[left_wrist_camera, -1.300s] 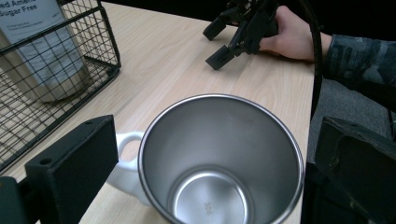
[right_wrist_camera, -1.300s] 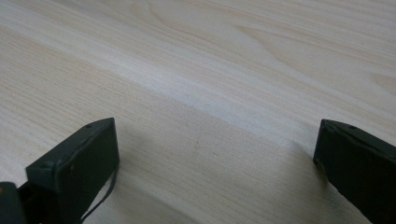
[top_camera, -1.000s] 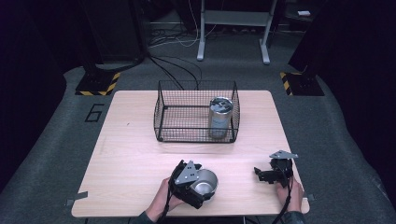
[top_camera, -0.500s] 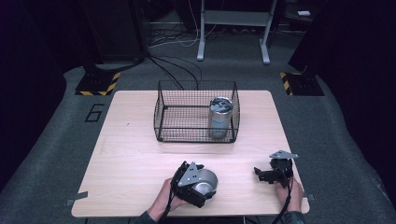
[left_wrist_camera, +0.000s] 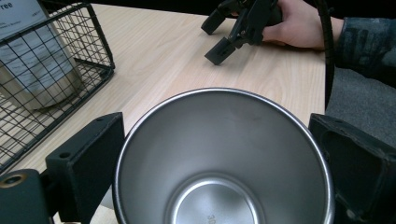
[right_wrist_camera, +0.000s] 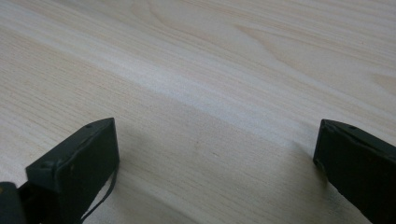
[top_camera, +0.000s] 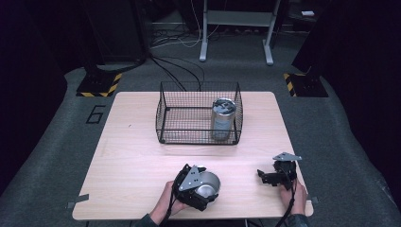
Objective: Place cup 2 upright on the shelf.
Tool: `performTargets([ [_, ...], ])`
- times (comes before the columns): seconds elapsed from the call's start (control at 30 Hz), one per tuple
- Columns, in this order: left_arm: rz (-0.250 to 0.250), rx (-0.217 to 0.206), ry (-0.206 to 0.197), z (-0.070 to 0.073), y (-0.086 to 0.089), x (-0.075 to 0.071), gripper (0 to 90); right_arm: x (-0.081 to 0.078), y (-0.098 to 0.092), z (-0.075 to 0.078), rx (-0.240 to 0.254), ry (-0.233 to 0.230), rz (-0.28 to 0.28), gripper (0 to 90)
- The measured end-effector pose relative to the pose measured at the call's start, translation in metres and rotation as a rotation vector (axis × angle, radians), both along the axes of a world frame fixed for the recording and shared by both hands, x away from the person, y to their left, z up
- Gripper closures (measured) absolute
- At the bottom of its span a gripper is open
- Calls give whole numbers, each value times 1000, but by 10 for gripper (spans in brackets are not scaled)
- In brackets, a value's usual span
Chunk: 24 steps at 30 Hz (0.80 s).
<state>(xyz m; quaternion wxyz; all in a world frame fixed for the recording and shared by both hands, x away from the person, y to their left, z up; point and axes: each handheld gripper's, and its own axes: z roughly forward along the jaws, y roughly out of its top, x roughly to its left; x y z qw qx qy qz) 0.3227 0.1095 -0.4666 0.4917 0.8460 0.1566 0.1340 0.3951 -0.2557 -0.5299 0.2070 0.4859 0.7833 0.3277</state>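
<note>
The left tool clamps a steel cup between its jaws at the near edge of the table, the cup's open mouth facing the camera. The right tool rests near right, jaws wide apart, gripping nothing. A wire basket farther off contains a metal can.

Empty steel cup, tipped, near the table's front edge.

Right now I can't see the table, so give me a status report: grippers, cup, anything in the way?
Left gripper shut on steel cup. Right gripper open over bare table. Wire basket ahead holds a tumbler; path clear.
</note>
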Motion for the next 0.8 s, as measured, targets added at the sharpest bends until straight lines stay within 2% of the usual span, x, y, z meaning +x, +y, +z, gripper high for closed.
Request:
performTargets([
  [0.1, 15, 1, -9, 1, 2, 0, 65, 0, 0, 0, 1, 0, -1, 0],
  [0.2, 33, -30, -5, 3, 6, 1, 66, 0, 1, 0, 8, -1, -10, 0],
  [0.5, 82, -42, -15, 12, 21, 9, 66, 0, 0, 0, 5, 1, -5, 0],
  [0.63, 100, -30, -18, 16, 29, 12, 66, 0, 0, 0, 5, 1, -4, 0],
  [0.8, 126, -43, -8, 18, 39, 16, 66, 0, 0, 0, 4, 0, -3, 0],
])
